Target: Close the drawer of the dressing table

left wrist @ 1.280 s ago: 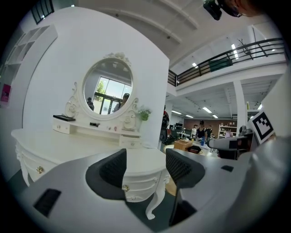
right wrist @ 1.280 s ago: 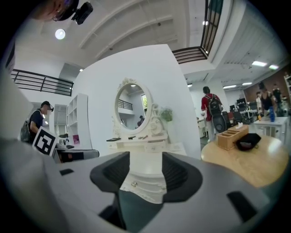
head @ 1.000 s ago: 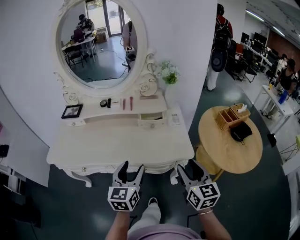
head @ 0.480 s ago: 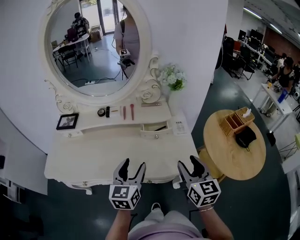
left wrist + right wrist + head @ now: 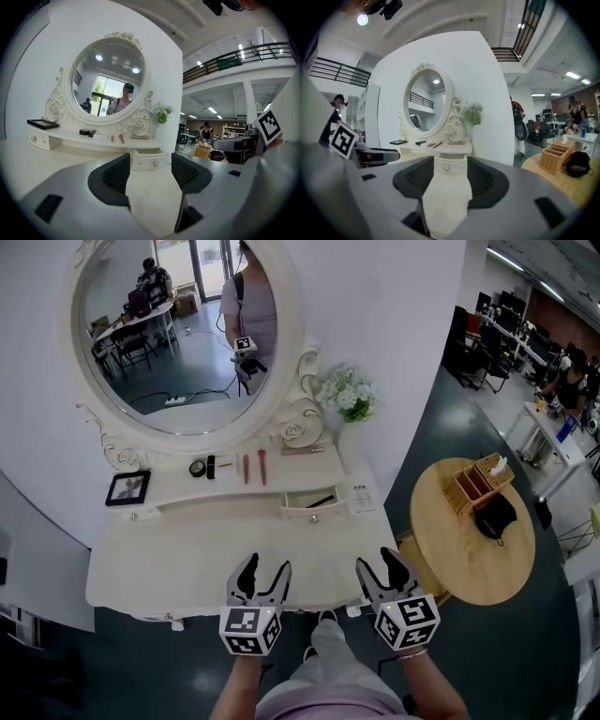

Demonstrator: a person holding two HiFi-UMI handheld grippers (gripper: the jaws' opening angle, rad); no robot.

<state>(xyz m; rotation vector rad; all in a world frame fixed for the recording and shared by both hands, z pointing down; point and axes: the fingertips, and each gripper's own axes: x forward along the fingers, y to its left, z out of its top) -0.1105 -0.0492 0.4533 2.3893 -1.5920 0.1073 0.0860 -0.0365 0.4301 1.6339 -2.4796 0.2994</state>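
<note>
The drawer (image 5: 308,506) stands pulled out from the front of the raised shelf (image 5: 178,493), right of centre on the dressing table (image 5: 169,563). Its open front edge juts over the tabletop. It is small and white, with a curved face and one round knob. A broad stretch of smooth white tabletop lies bare between the drawer and the table's scalloped front edge.

The left gripper (image 5: 264,570) and the right gripper (image 5: 378,563) hover over that front edge, well apart from the drawer. Both have their jaws spread and nothing between them, and their dark pads are ribbed. Each marker cube (image 5: 407,624) bears black-and-white squares.

Just right of the drawer lies a card (image 5: 361,493) whose print is too small to read. Above the shelf rises an oval mirror (image 5: 178,329) in a carved white frame. A round wooden table (image 5: 450,549) sits near the dressing table's right corner and carries a basket (image 5: 475,481) and a black bag (image 5: 495,517).
</note>
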